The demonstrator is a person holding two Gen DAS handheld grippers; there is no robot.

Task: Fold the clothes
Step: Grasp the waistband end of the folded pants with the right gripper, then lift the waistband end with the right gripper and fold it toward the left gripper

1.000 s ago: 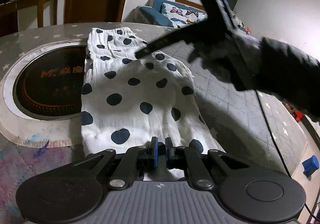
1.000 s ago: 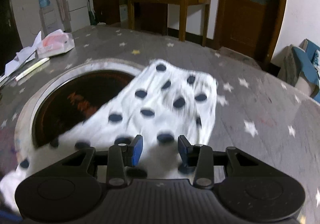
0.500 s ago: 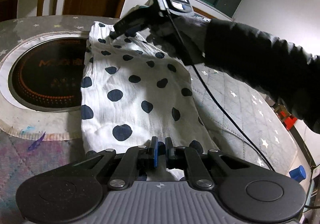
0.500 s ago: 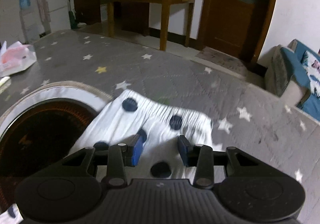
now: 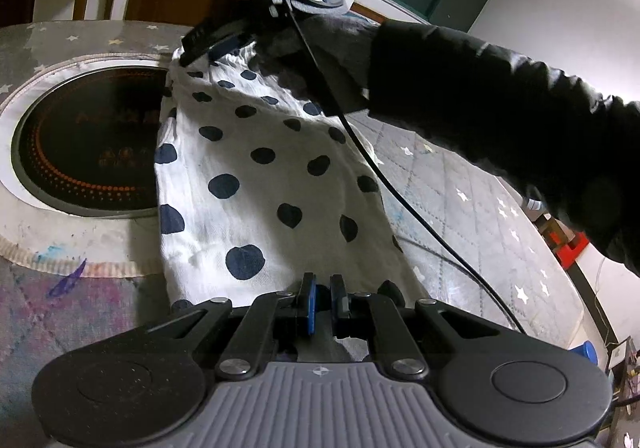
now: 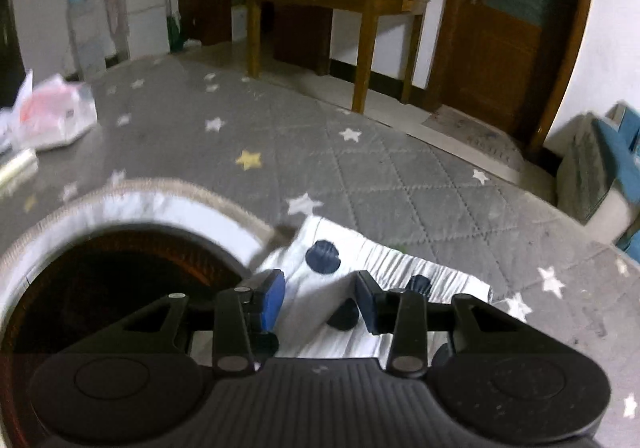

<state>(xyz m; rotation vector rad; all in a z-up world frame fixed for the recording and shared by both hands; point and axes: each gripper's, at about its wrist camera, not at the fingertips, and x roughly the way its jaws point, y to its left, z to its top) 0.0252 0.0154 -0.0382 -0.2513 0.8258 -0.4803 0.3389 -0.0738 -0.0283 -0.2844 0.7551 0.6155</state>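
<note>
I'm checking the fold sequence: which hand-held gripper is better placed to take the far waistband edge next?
Right. The right hand-held gripper is open over the polka-dot garment at its gathered far edge, while the left hand-held gripper is shut on the near hem.

This is a home, a lived-in family room. In the upper middle of the right wrist view stands a wooden side table (image 6: 340,3) against a white wall, with a panelled wooden door (image 6: 508,31) to its right and a white fridge (image 6: 140,7) at upper left. A blue-covered sofa (image 6: 616,151) sits at the right edge. The table (image 6: 400,183) in the foreground wears a quilted grey star-print cover around a round built-in cooktop (image 5: 88,143).
</note>
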